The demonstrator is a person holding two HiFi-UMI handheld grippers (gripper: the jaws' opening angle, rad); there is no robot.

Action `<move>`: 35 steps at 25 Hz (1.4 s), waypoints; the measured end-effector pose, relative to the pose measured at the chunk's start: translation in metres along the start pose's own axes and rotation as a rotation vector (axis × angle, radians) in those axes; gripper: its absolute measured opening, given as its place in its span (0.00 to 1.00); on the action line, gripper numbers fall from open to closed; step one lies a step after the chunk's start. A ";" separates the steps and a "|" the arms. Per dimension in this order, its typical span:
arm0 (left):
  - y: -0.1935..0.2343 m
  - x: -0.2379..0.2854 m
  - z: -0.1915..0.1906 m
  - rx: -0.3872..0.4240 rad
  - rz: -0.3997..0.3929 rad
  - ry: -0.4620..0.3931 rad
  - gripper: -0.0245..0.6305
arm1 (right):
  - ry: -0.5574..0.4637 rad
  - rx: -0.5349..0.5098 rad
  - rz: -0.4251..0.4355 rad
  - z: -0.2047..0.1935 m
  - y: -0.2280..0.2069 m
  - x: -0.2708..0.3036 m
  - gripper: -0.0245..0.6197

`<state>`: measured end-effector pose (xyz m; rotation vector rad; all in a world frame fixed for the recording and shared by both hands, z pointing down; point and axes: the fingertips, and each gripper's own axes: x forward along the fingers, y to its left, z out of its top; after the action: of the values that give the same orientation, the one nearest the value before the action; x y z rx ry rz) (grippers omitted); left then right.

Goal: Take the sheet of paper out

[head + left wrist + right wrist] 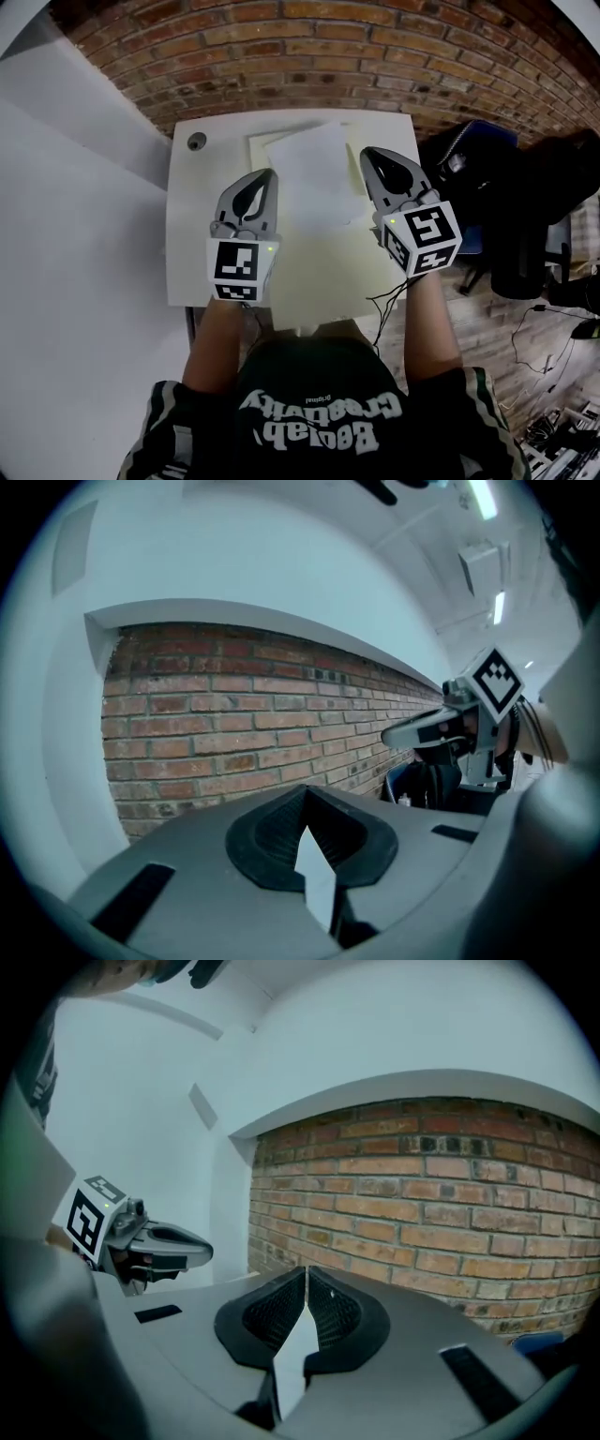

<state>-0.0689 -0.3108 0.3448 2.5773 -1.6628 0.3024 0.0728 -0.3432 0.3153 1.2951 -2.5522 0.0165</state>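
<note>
the white surface (192,244) stands against a brick wall, and a pale yellow folder (258,152) lies on its far half. the sheet of paper (314,178) rests askew on top of that folder, with all four edges in sight and nothing covering it. by that look the sheet is already out, and i judge the main step done. what may be left is only moving it clear of the folder or drawing the hands away.

the left claw (270,175) hangs at the sheet's left edge and the right claw (366,154) at its right edge. both are clenched, pads together in their own views (305,822) (306,1283). a pale sliver shows in the gap below the pads. i cannot tell whether that is paper pinched or just the pale surface seen through.

a small round fitting (195,142) sits at the far left corner.
</note>
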 end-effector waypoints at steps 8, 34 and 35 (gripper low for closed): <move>0.007 0.038 -0.022 -0.014 0.048 0.059 0.04 | 0.095 0.009 0.094 -0.048 -0.033 0.059 0.10; 0.027 0.105 -0.106 -0.053 0.117 0.207 0.04 | 0.368 -0.070 0.351 -0.195 -0.067 0.189 0.29; 0.028 0.107 -0.108 -0.055 0.117 0.210 0.04 | 0.379 -0.078 0.367 -0.199 -0.065 0.192 0.30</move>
<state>-0.0657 -0.4013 0.4704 2.3216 -1.7217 0.5071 0.0653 -0.5070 0.5473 0.6997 -2.3891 0.2128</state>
